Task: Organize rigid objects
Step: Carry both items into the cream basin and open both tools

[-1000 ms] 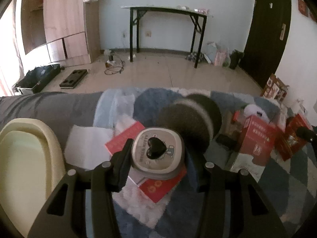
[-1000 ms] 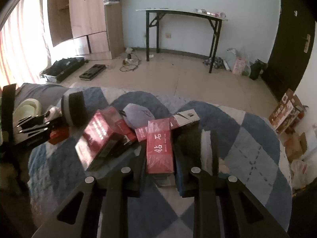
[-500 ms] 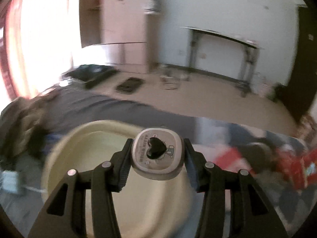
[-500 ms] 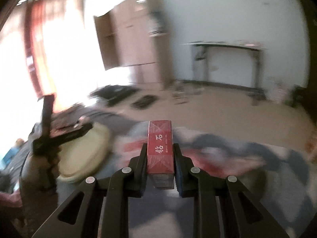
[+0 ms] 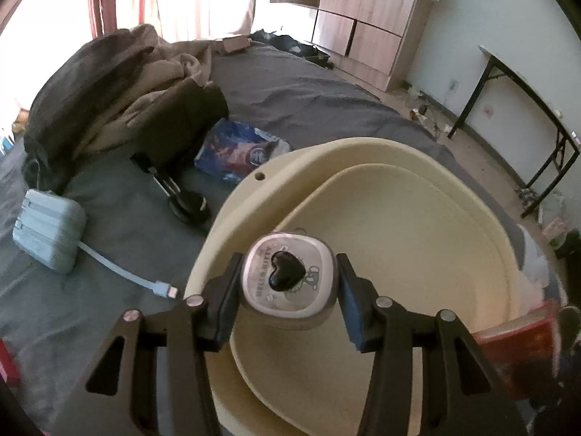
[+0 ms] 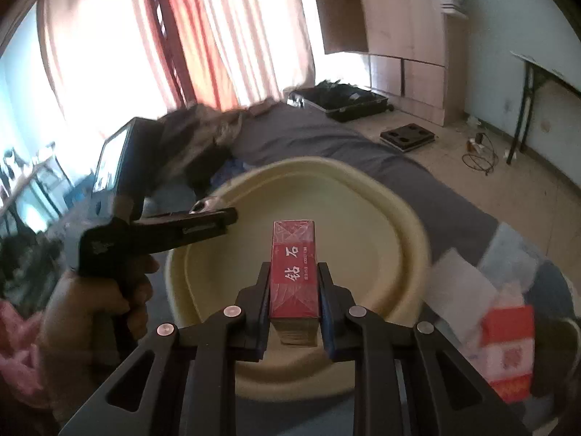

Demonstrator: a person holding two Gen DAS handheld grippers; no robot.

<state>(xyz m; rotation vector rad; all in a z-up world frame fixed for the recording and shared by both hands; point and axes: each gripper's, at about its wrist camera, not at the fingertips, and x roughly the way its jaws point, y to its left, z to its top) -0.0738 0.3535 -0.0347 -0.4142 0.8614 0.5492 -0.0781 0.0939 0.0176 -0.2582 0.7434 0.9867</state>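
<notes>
Both hands hang over the cream basin [image 5: 417, 189] on the bed, the left gripper [image 5: 288, 283] clamped on a small tin [image 5: 288, 279] and the right gripper [image 6: 294, 287] clamped on a red box [image 6: 294, 269], seemingly ready to drop them inside.

A home bedroom: grey-sheeted bed [image 5: 290, 83], wooden wardrobe [image 5: 363, 18], curtained window [image 6: 189, 36].
</notes>
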